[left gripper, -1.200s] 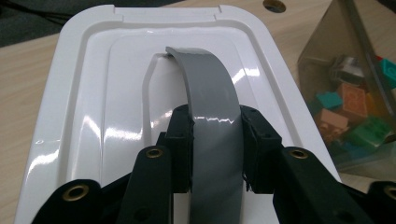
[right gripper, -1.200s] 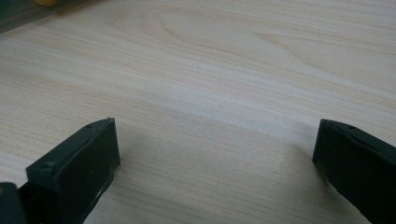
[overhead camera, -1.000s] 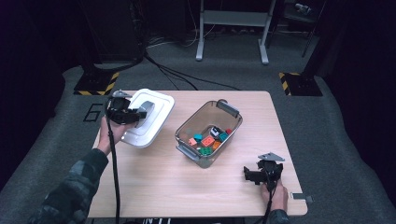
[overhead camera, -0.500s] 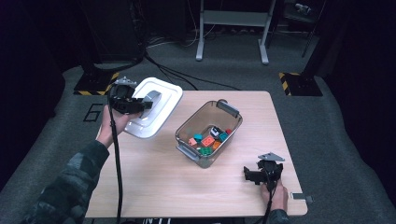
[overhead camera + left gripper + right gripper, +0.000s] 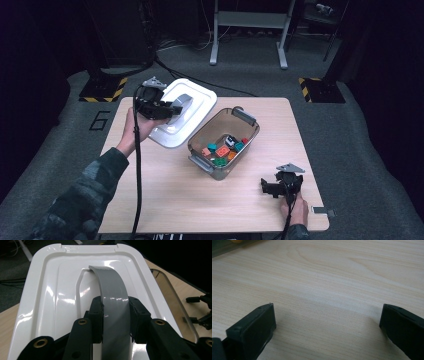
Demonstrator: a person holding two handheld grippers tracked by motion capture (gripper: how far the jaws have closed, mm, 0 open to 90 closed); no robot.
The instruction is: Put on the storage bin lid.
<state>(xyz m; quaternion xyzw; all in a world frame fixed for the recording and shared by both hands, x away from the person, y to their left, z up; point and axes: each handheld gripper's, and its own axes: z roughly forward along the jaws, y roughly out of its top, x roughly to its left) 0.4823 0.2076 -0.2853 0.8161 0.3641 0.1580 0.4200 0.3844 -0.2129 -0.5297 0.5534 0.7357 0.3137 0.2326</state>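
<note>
A white lid (image 5: 192, 107) with a grey handle (image 5: 113, 290) hangs tilted above the table's left rear corner. My left gripper (image 5: 169, 110) is shut on that grey handle, its pads (image 5: 98, 315) pressing both edges of the strap. A clear bin (image 5: 222, 142) with grey end handles stands in the middle of the table and holds several coloured toy blocks (image 5: 221, 151). Its rim (image 5: 172, 302) shows just past the lid in the left gripper view. My right gripper (image 5: 272, 186) rests open on the wood near the front right corner, with bare table (image 5: 327, 305) between its jaws.
The wooden table (image 5: 165, 200) has free surface in front of the bin. Dark floor surrounds it, with yellow-black striped blocks (image 5: 102, 90) and a metal stand (image 5: 247, 30) behind. A small grey piece (image 5: 324, 212) lies at the front right edge.
The left gripper has lifted the white lid off the table and carried it up and toward the bin, tilting it. The right gripper has stayed put.
</note>
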